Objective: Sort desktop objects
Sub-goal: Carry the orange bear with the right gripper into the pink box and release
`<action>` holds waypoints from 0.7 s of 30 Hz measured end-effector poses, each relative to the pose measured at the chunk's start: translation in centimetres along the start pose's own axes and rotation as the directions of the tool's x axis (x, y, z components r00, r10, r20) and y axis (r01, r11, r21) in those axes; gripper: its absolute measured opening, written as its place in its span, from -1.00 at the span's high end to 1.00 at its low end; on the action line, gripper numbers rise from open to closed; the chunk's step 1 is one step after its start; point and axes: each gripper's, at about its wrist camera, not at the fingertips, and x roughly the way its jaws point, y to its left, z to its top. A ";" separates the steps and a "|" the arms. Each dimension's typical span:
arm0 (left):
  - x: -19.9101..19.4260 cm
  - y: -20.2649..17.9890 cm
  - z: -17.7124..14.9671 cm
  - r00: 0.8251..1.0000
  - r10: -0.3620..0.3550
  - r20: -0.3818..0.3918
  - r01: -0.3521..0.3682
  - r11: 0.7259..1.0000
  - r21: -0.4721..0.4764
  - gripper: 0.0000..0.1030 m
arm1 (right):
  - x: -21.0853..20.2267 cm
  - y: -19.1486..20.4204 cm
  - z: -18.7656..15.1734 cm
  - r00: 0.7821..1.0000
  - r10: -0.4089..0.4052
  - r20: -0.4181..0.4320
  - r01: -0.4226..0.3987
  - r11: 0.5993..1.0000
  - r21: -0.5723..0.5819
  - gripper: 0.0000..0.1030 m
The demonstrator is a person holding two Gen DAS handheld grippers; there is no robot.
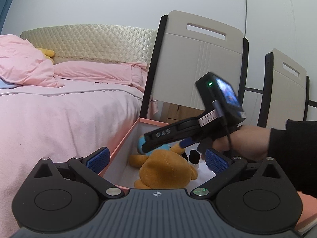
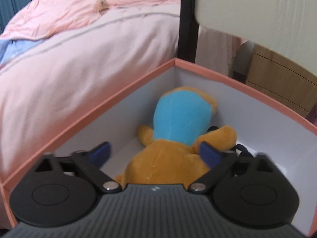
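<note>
An orange plush toy (image 1: 162, 168) with a blue patch lies inside a pink-rimmed box (image 1: 126, 136) with white inner walls. It also shows in the right wrist view (image 2: 178, 138), lying in the box (image 2: 118, 97) between the open fingers. My left gripper (image 1: 156, 158) is open and empty, held above the box's near edge. My right gripper (image 2: 156, 152) is open, its fingers spread on either side of the toy inside the box; in the left wrist view its body (image 1: 190, 130) reaches in from the right. A small black object (image 1: 193, 156) lies beside the toy.
A bed with pink bedding (image 1: 59, 107) lies to the left of the box. A yellow plush (image 1: 46, 52) sits by the headboard. Two chair backs (image 1: 200, 63) stand behind the box. A wooden cabinet (image 2: 281, 85) is at the right.
</note>
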 end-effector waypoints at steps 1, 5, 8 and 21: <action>0.0 -0.1 -0.1 1.000 -0.002 0.003 0.002 1.000 0.003 -1.00 | -0.8 -0.1 0.0 1.000 -0.002 0.019 0.002 1.000 0.002 -1.00; -0.3 -0.6 -0.2 1.000 -0.008 0.013 0.008 1.000 0.022 -1.00 | -5.1 -1.1 -0.7 0.992 -0.032 0.120 0.028 0.999 0.037 -1.00; -0.5 -1.0 -0.3 1.000 -0.010 0.019 0.010 0.999 0.040 -1.00 | -9.2 -2.3 -2.2 0.973 -0.084 0.214 0.065 0.994 0.093 -1.00; 0.0 -1.8 -0.8 1.000 0.017 0.018 -0.018 0.995 0.097 -1.00 | -22.2 -4.4 -15.2 0.817 -0.362 0.449 0.245 0.922 0.299 -1.00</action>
